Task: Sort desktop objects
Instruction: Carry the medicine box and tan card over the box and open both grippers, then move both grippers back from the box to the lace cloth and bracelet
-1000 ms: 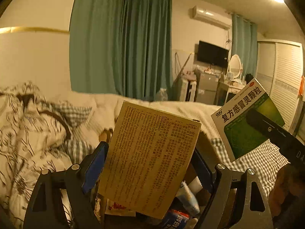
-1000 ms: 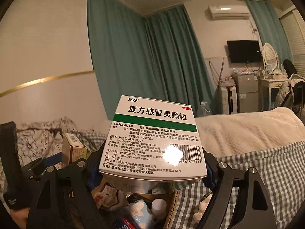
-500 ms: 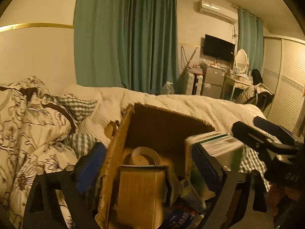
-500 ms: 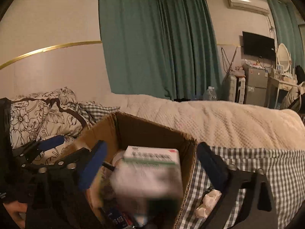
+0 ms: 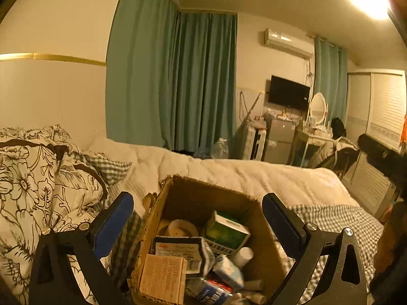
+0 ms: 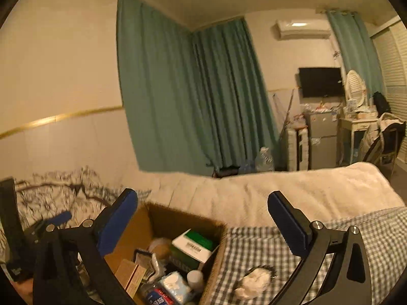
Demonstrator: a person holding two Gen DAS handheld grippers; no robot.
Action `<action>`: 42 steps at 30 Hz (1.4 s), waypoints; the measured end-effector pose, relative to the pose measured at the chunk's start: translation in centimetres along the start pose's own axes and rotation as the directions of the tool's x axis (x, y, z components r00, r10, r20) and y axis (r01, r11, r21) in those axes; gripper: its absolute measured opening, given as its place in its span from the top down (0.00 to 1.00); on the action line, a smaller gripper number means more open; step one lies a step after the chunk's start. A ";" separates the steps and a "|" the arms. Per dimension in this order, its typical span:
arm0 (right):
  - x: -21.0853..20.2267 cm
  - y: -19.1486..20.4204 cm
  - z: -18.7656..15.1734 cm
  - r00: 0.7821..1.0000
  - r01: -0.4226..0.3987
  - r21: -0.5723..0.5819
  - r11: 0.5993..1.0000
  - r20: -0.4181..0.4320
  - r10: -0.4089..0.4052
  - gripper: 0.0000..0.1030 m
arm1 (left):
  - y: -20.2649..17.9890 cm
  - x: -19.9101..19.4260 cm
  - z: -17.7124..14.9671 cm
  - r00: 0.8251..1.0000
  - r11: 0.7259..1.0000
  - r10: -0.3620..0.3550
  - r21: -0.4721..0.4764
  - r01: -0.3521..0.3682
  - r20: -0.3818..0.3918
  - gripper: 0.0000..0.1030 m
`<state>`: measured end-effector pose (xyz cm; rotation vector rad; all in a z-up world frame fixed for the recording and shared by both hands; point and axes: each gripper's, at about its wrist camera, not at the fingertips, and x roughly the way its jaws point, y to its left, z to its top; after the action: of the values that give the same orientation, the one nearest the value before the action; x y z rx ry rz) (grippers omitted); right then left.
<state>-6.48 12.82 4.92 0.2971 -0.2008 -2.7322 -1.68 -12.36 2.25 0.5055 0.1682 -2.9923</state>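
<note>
An open cardboard box (image 5: 193, 193) (image 6: 132, 231) stands on the bed, full of small items. In it lie a tan printed carton (image 5: 162, 278) (image 6: 131, 275) at the near left and a green-and-white medicine box (image 5: 225, 232) (image 6: 195, 244) toward the back right, among a pouch, tubes and bottles. My left gripper (image 5: 197, 216) is open and empty above the box. My right gripper (image 6: 202, 214) is open and empty above the box's right side. The right gripper's body shows at the far right of the left wrist view (image 5: 381, 157).
The box sits on a checked sheet (image 6: 330, 241) with a white blanket (image 5: 254, 175) behind it. Floral pillows (image 5: 38, 178) lie left. A crumpled white tissue (image 6: 254, 280) lies on the sheet right of the box. Green curtains, a dresser and a TV stand far back.
A second ago each gripper held a box: left the tan carton, right the green-and-white medicine box. Both opened, the boxes dropped into the cardboard box, and both grippers have lifted away.
</note>
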 end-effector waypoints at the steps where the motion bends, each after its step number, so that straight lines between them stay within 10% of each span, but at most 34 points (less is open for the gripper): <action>1: -0.7 -0.5 0.6 1.000 0.007 0.007 1.000 0.013 -0.007 0.00 | -0.2 -0.3 0.0 1.000 1.000 0.000 -0.003 0.000 0.002 0.00; 20: -3.5 -7.4 -0.2 0.991 0.135 0.045 0.990 -0.002 -0.135 0.00 | -6.9 -3.1 -1.3 0.997 0.997 -0.063 0.037 0.061 0.042 0.00; 42: 1.0 -15.5 -4.1 0.972 0.165 0.085 0.983 -0.180 -0.148 0.09 | -21.2 4.3 -11.8 0.957 0.940 -0.239 0.207 0.270 -0.163 0.00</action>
<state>-11.99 26.24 -1.99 0.6004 -0.2767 -2.8364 -4.44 9.73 -8.36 0.7680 -0.1119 -3.2507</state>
